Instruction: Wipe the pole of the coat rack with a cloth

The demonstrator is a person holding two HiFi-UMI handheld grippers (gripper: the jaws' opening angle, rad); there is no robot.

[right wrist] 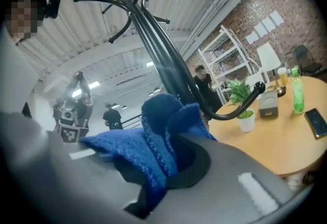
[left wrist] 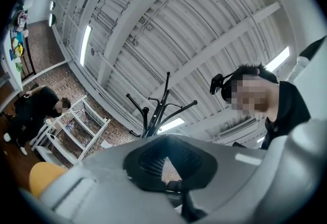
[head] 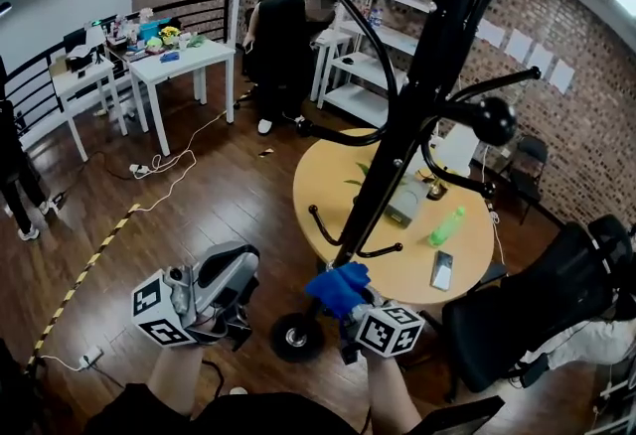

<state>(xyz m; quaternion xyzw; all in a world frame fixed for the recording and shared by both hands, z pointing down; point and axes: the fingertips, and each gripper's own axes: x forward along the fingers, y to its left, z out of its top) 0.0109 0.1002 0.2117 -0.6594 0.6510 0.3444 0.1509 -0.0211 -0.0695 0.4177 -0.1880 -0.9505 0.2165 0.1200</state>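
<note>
The right claw point(head: 350, 304) is clamped on a blue cloth point(head: 336, 284) bunched over its jaws; the coat rack pole point(head: 390, 165) rises just ahead, at the cloth's edge. The left claw point(head: 231, 274), jaws together and empty, hangs alongside, apart from the pole

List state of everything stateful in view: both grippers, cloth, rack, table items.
left gripper: shut, empty.
right gripper: shut on the blue cloth.
blue cloth: bunched, by the low end of the pole; contact unclear.
coat rack: upright, hooks bare.
green bottle: upright on the round table.
phone: flat on the table, screen dark.
</note>
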